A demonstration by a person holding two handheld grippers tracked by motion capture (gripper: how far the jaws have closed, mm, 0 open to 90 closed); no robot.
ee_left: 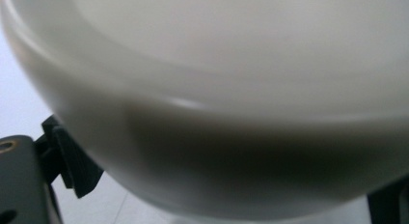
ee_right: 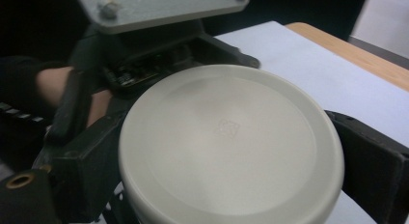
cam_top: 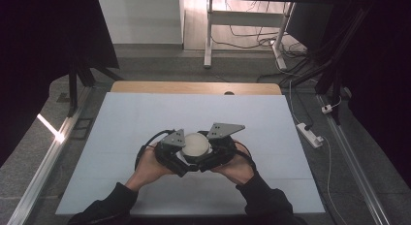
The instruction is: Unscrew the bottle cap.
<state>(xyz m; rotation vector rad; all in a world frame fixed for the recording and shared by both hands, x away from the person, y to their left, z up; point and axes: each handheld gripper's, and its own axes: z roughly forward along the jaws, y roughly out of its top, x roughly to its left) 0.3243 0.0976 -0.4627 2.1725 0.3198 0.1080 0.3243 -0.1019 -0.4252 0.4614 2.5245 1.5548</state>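
From the high view, both hands met low on the pale blue-white table cover (cam_top: 145, 113), and between them sat a round, off-white plastic container with a smooth domed lid (cam_top: 196, 144), pinched from either side by the left gripper (cam_top: 180, 156) and the right gripper (cam_top: 209, 154), grey three-cornered plates riding on top of each. The container was near the middle of the table, towards the person's edge. Over to the left gripper view: the off-white wall of the container (ee_left: 231, 127) loomed right against the lens, blurred, one black jaw peeking out at lower left and a sliver of the other at lower right, so the tongs stood spread around the body, pressing it as far as I could judge. In the right gripper view the lid (ee_right: 231, 147) lay face up with a small embossed mark at its centre, black jaws hugging both flanks, clamped on it by the look of things, with the left gripper (ee_right: 144, 64) just behind. The risk, I reckoned: smooth rounded plastic held by two opposed tools could squirt free or twist if one hand squeezed or pulled harder than the other. Around it, a wooden table edge (cam_top: 194, 87) showed beyond the cover, with dark curtains, a white desk frame (cam_top: 209, 36), trailing cables and a white power strip (cam_top: 310, 135) on the grey floor.
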